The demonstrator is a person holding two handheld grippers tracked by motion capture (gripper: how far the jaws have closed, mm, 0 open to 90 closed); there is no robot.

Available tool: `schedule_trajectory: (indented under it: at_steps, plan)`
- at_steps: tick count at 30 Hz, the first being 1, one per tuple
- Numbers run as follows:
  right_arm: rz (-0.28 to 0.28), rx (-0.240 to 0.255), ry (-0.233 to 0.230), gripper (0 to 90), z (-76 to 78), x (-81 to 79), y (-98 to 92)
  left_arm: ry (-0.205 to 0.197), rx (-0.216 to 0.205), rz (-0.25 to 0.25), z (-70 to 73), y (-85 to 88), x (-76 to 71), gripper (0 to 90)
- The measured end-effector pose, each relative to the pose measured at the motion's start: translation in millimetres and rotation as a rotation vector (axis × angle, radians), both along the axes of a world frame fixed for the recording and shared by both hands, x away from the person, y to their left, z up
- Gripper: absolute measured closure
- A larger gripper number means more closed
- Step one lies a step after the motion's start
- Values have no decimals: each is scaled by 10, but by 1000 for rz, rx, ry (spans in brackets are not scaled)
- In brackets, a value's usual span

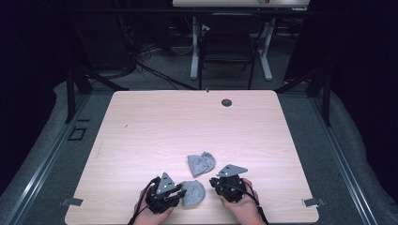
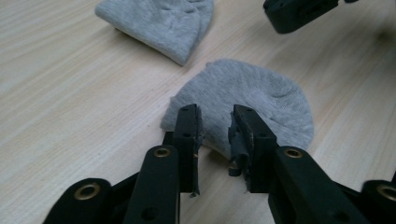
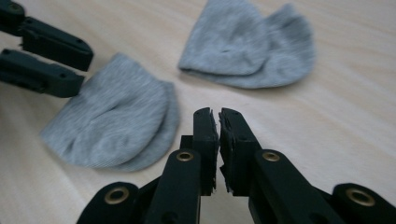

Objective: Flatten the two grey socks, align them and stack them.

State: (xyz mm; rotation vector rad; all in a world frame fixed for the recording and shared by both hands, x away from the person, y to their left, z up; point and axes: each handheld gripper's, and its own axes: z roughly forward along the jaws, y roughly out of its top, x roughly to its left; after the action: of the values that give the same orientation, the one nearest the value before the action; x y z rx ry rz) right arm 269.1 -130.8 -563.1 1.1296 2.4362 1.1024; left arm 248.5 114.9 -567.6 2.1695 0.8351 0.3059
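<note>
Both hands come in over the near edge of the desk [image 1: 141, 122], each gripping a black hand-held gripper. The left hand-held gripper [image 2: 215, 128] points at the near grey sock [image 2: 247, 98]; its jaws stand partly apart just over the sock's edge, not pressing it. The right hand-held gripper [image 3: 218, 122] has its jaws almost together on nothing, just beside that sock. The sock is soft ribbed knit, folded into a rounded half-moon, near the middle of the near edge. A second folded grey sock [image 1: 201, 163] lies just beyond it on the pale wood-grain desk.

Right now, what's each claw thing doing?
Left gripper: open, jaws astride the near sock's edge.
Right gripper: nearly shut, holding nothing.
</note>
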Motion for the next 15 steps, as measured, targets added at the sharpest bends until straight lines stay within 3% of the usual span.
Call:
schedule_trajectory:
  at_steps: [7, 8, 15]
  plan:
    - [80, -10, 12, 847, -66, -28, 106, 0, 18, -5, -54, -36, 16, 725]
    - [80, 8, 10, 847, -83, -30, 132, 0, 18, -5, -54, -36, 16, 725]
    - [102, -7, 18, 860, -113, -25, 186, -8, 27, -7, -88, -25, 67, 728]
